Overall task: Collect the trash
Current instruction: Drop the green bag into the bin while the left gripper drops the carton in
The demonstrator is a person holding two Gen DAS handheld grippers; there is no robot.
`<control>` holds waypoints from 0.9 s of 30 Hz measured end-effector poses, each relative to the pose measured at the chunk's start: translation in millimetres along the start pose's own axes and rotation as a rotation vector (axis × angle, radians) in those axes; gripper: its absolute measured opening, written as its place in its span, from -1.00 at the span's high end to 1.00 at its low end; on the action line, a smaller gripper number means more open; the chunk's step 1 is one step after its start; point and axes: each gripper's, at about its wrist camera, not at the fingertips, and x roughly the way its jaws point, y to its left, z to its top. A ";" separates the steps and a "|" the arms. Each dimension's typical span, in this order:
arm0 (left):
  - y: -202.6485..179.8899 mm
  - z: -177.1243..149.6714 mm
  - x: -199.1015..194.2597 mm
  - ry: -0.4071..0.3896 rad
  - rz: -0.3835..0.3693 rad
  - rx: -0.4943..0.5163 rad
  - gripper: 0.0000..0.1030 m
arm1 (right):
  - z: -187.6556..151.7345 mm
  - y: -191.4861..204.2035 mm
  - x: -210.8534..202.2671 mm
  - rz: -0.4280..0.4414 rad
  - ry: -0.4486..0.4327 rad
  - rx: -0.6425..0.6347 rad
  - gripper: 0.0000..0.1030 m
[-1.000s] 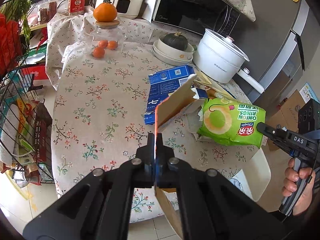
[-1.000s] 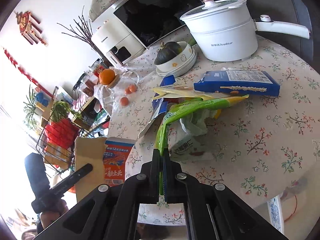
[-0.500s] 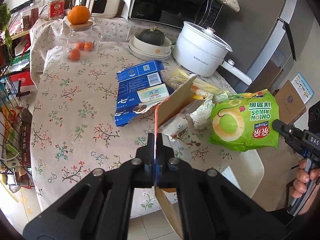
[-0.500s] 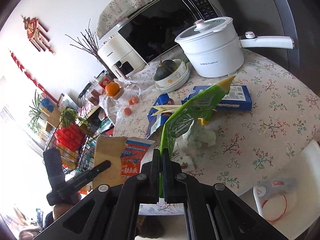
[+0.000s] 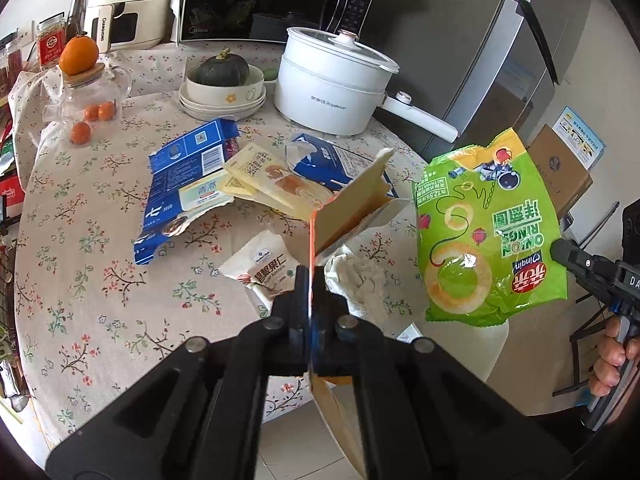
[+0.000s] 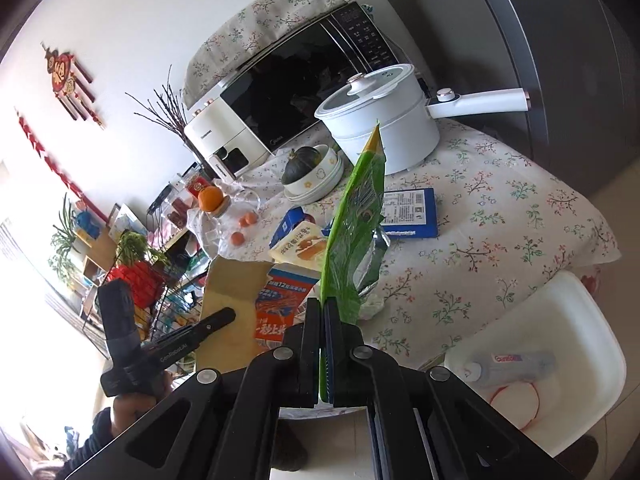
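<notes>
Trash is lying across the floral table [image 5: 100, 248] in the left wrist view: a torn blue carton [image 5: 180, 184], yellow wrappers [image 5: 264, 180], a white packet [image 5: 264, 268]. The left gripper [image 5: 311, 280] is clamping a flattened cardboard box [image 5: 352, 208] above the table edge; the green onion-ring bag [image 5: 488, 236] is hanging to the right.

In the right wrist view, the right gripper [image 6: 323, 312] is pinching that green onion-ring bag [image 6: 356, 216] edge-on, raised over the table [image 6: 500, 240], beside the cardboard box [image 6: 236, 304].

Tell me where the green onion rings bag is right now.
The green onion rings bag hangs in the air off the table's right edge in the left wrist view, pinched by the right gripper, beside the flattened carton the left gripper holds.
</notes>
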 end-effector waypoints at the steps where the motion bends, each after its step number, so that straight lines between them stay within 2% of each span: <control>1: -4.4 0.7 1.2 -0.001 -0.005 0.004 0.99 | -0.8 -5.7 -3.7 -0.006 -0.002 0.008 0.95; 12: -62.0 1.1 14.4 0.008 -0.092 0.092 0.99 | -15.5 -68.8 -50.4 -0.105 -0.024 0.089 0.95; 27: -143.9 -15.0 47.0 0.070 -0.182 0.224 0.99 | -48.9 -149.7 -83.2 -0.250 0.021 0.224 0.91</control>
